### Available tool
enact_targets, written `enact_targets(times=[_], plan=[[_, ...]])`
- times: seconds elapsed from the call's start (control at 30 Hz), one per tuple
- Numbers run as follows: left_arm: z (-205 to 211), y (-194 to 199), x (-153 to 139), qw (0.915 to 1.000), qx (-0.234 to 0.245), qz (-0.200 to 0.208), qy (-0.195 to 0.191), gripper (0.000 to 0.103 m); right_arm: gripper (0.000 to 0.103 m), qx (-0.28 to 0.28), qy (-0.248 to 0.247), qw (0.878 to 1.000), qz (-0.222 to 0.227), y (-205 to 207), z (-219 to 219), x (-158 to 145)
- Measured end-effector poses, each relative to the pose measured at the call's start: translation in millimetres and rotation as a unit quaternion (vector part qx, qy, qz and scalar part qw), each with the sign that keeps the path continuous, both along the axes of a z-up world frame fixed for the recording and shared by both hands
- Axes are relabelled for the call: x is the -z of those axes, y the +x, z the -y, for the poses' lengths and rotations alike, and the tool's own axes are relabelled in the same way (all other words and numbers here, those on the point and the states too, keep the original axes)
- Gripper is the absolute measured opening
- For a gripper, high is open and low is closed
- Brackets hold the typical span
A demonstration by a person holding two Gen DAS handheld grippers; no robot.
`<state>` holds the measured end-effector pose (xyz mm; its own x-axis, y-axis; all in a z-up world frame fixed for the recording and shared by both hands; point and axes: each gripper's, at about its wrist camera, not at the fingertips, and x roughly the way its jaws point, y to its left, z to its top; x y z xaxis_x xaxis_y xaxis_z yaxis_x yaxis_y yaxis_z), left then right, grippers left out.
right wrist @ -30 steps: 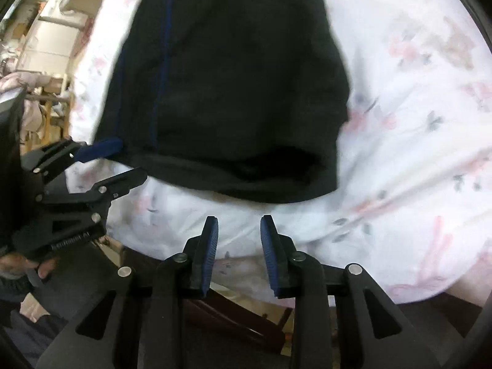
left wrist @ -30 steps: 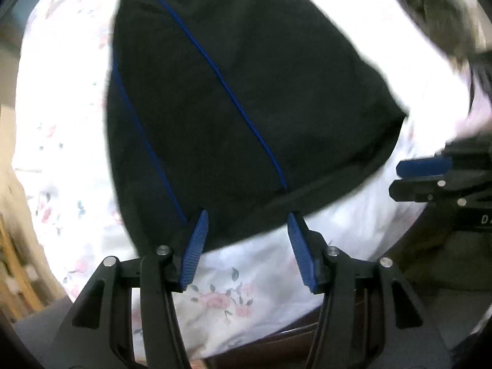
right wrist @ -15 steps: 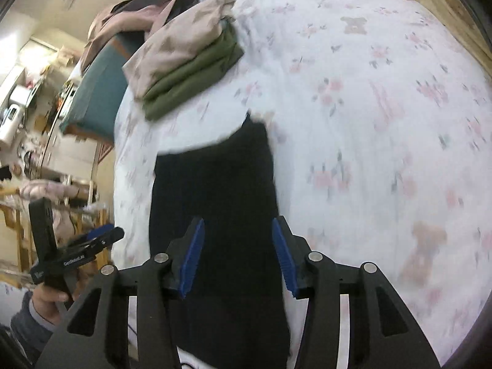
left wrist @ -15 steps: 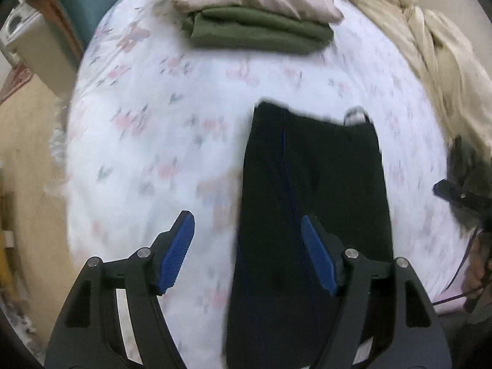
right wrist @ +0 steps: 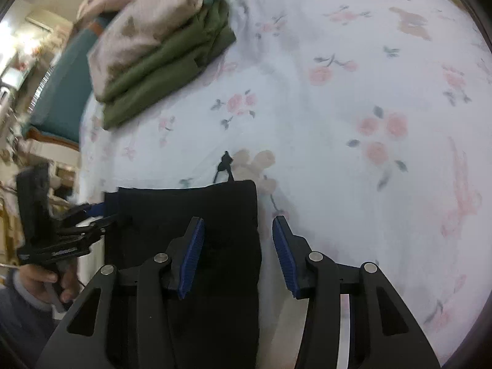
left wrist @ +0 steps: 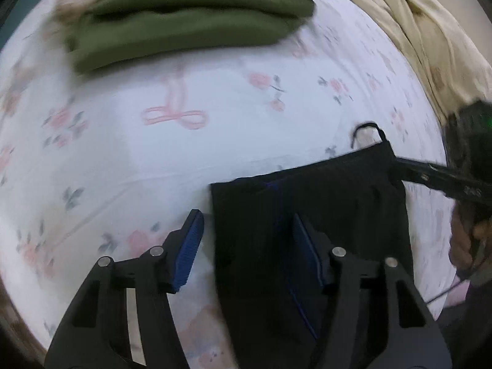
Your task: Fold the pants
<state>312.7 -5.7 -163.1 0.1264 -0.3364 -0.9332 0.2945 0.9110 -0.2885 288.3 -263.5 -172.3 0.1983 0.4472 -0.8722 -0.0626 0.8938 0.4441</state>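
White lettering marks the side of the left gripper, too blurred to read. The black pants lie folded lengthwise on the floral bedsheet, well short of the folded green garment. The left gripper's jaws are closing, empty, straddling the pants' left edge; the right gripper stands apart — astride the pants' right edge, gripping nothing.

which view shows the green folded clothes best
The right wrist view: the green clothes show whole, under a beige garment. The left wrist view shows them larger but blurred, top edge cut off.
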Motion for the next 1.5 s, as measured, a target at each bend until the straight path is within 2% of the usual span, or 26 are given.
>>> enact_targets(times=[0.07,0.1,0.13,0.17,0.27,0.37,0.43,0.53,0.57,0.7,0.83,0.97,1.07,1.1,1.17,1.2,1.23,1.27,1.3,1.33,1.37,1.4,1.47,1.5], plan=[[8,-1,0,0.9995,0.031,0.003,0.005,0.051,0.045,-0.018,-0.003,1.000,-0.007,5,-5,9],[10,-1,0,0.9992,0.040,0.004,0.004,0.046,0.038,-0.026,-0.004,1.000,-0.006,6,-6,10],[10,1,-2,0.9986,0.052,0.003,-0.002,0.030,0.024,-0.042,0.004,0.999,-0.005,6,-7,10],[11,2,-3,0.9982,0.059,-0.001,-0.012,0.023,0.020,-0.060,-0.004,0.998,0.007,5,-10,6],[10,9,-14,0.9967,0.079,0.004,-0.019,0.021,0.018,-0.101,-0.015,0.994,0.030,8,-13,-8],[19,20,-44,0.9937,0.096,0.058,0.000,0.020,0.018,-0.103,-0.022,0.993,0.055,26,-12,-30],[21,31,-68,0.9905,0.095,0.100,0.010,0.020,0.018,-0.097,-0.031,0.990,0.095,37,-12,-52],[20,37,-106,0.9791,0.102,0.176,0.007,0.018,0.018,-0.097,-0.047,0.979,0.174,42,-11,-95],[21,33,-114,0.9754,0.108,0.192,0.012,0.018,0.018,-0.101,-0.045,0.977,0.182,41,-10,-101],[27,-4,-128,0.9553,0.155,0.250,0.031,0.018,0.017,-0.132,-0.041,0.968,0.211,13,-7,-122],[32,-63,-134,0.9356,0.206,0.283,0.043,0.018,0.017,-0.153,-0.034,0.964,0.217,-36,-1,-128],[35,-118,-139,0.9224,0.232,0.306,0.047,0.018,0.017,-0.158,-0.035,0.962,0.220,-89,2,-130],[38,-163,-131,0.9148,0.261,0.303,0.058,0.018,0.017,-0.159,-0.043,0.963,0.214,-128,1,-123],[37,-175,-126,0.9168,0.266,0.293,0.053,0.018,0.017,-0.160,-0.048,0.964,0.208,-140,0,-118],[35,-195,-113,0.9276,0.263,0.261,0.044,0.020,0.018,-0.163,-0.044,0.968,0.186,-168,-2,-103],[37,-208,-103,0.9275,0.282,0.240,0.053,0.021,0.023,-0.166,-0.041,0.969,0.176,-176,-3,-97],[41,-218,-94,0.9231,0.303,0.225,0.075,0.028,0.025,-0.175,-0.046,0.971,0.156,-188,-6,-85],[45,-229,-83,0.9161,0.326,0.204,0.112,0.042,0.035,-0.185,-0.067,0.972,0.131,-199,-9,-72],[46,-238,-72,0.9092,0.346,0.182,0.143,0.046,0.047,-0.201,-0.094,0.970,0.095,-209,-12,-58],[43,-244,-65,0.9063,0.355,0.169,0.155,0.047,0.049,-0.212,-0.108,0.969,0.072,-216,-13,-49],[37,-249,-62,0.9082,0.356,0.154,0.157,0.047,0.047,-0.223,-0.117,0.966,0.054,-226,-12,-41],[30,-250,-63,0.9153,0.349,0.136,0.148,0.047,0.047,-0.230,-0.125,0.964,0.044,-233,-10,-38],[15,-245,-72,0.9352,0.318,0.105,0.115,0.047,0.047,-0.229,-0.127,0.964,0.047,-243,-2,-45],[11,-241,-78,0.9425,0.302,0.102,0.100,0.047,0.047,-0.219,-0.128,0.966,0.057,-243,2,-51]])
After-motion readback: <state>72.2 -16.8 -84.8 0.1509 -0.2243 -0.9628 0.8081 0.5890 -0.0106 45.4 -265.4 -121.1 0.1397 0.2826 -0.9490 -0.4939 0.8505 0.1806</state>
